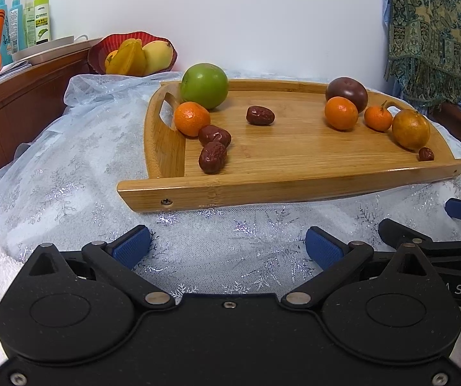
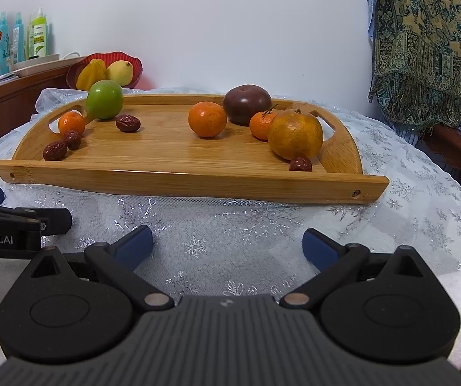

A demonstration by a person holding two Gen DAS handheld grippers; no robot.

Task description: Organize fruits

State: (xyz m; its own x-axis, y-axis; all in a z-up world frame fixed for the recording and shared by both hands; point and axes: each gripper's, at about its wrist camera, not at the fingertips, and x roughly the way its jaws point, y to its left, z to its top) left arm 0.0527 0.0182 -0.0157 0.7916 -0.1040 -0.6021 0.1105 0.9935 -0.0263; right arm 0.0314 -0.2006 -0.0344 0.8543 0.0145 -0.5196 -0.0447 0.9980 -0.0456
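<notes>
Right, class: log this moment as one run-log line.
left tool: open, empty | right tool: open, empty | fruits: all on wooden tray | stage: not started

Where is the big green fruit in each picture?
Left wrist view: the green fruit sits at the wooden tray's far left corner, just left of picture centre.
Right wrist view: the green fruit sits far left on the tray.
Shared landmark: the dark purple fruit.

Plain white wall point(image 1: 262, 16), wooden cabinet point(image 1: 21, 103) left, patterned shawl point(image 2: 429, 48) right.
</notes>
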